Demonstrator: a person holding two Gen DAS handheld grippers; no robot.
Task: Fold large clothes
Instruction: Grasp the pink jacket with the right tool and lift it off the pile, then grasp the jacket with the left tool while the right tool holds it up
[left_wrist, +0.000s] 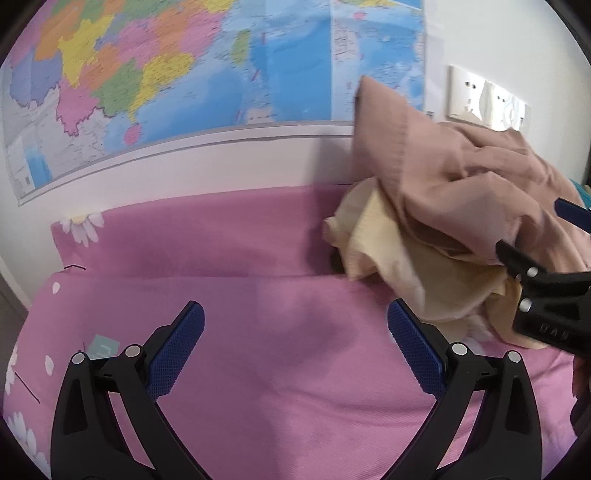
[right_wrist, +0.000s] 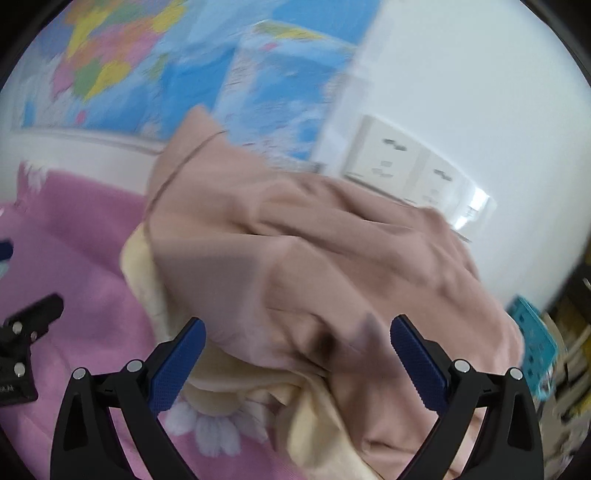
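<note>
Both claws are spread wide right now, nothing pinched in either one. The left gripper (left_wrist: 295, 325) hangs over a bare stretch of the pink bedsheet (left_wrist: 236, 236), which has a fine waffle-ish weave and white daisy prints near the edges. Its pads (left_wrist: 177, 354) are blue with a gritty knurled texture, set in black plastic arms with little silver rivets.

The clothes sit in a crumpled heap toward the right side of the bed, up against the wall. On top is a dusty-pink knit garment (right_wrist: 295, 258), soft and heavily creased, with a ribbed band (left_wrist: 384, 147) sticking up in front of the wall map (left_wrist: 184, 74). Under it is a pale cream-yellow garment (left_wrist: 388, 258), also knit-looking, spilling out at the left and bottom of the heap.

The right gripper (right_wrist: 295, 350) is pointed straight at the pile, pads either side of the pink fabric but not touching it as far as I can tell. White wall sockets (right_wrist: 402, 166) are just behind the heap.
</note>
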